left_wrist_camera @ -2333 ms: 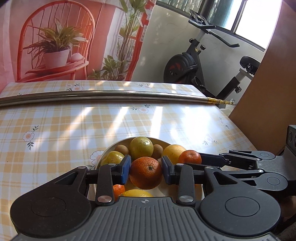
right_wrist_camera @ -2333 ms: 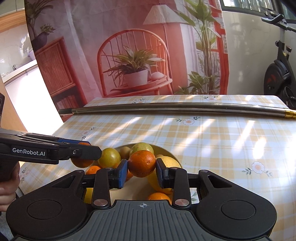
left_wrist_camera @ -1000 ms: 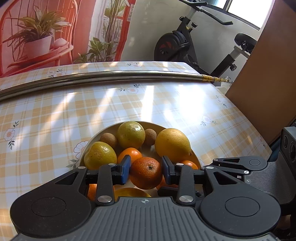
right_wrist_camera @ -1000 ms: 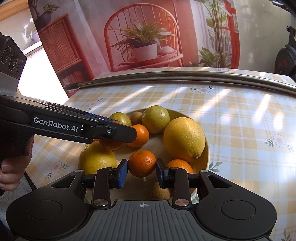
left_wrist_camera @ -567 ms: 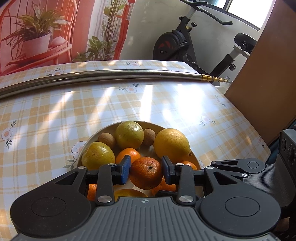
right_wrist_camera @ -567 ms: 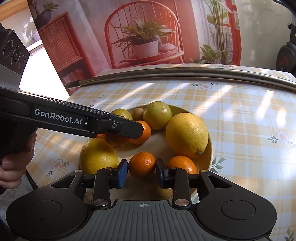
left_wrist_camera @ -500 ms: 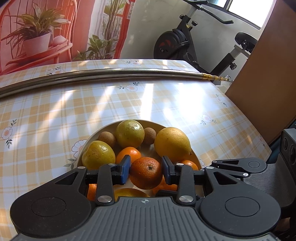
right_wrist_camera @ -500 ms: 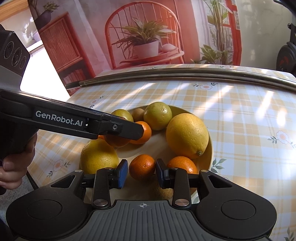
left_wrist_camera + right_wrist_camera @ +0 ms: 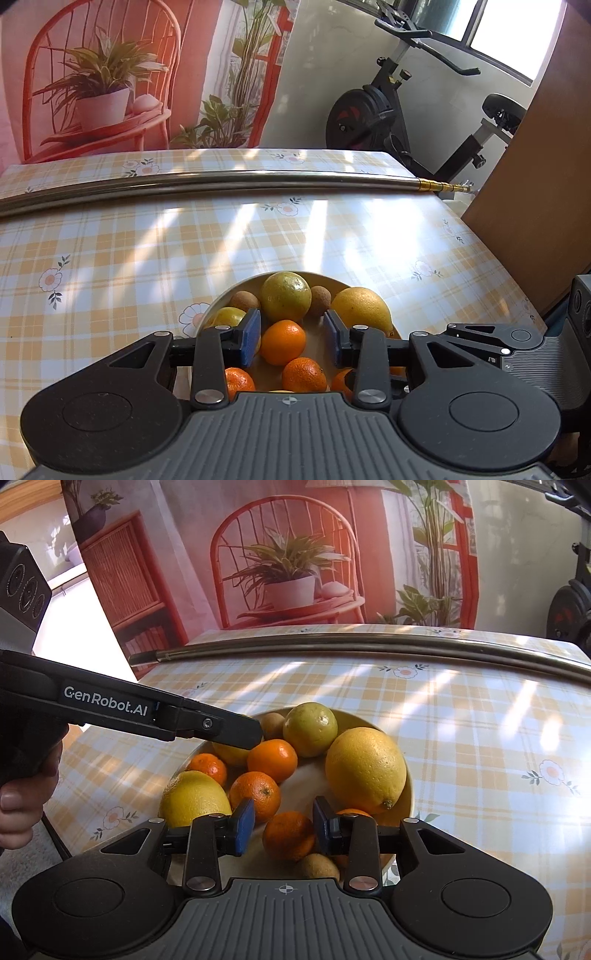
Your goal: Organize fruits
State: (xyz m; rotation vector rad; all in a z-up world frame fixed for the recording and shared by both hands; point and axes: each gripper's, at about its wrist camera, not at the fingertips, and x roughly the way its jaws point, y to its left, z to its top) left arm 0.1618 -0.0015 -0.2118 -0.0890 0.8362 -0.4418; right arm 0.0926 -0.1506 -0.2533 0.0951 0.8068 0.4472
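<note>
Fruits sit piled in the bowl (image 9: 408,775) on the checkered counter (image 9: 147,258). Left claw (image 9: 291,338) has just been opening, nothing gripped. Right claw (image 9: 283,825) hangs slack around a small orange (image 9: 288,834), pads not touching it.

A bowl (image 9: 402,771) sits on the near part of the table (image 9: 480,738), holding 2 lemons, several oranges and other fruit. In the right wrist view, the larger lemon (image 9: 364,770) lies at the right of the bowl, a second lemon (image 9: 194,799) at the near left, and a round citrus fruit (image 9: 310,729) at the far side with an orange (image 9: 272,760) just near-left of it. A metal rod (image 9: 369,646) lies across the far part of the table, with an exercise bike (image 9: 399,110) beyond the far right corner.
</note>
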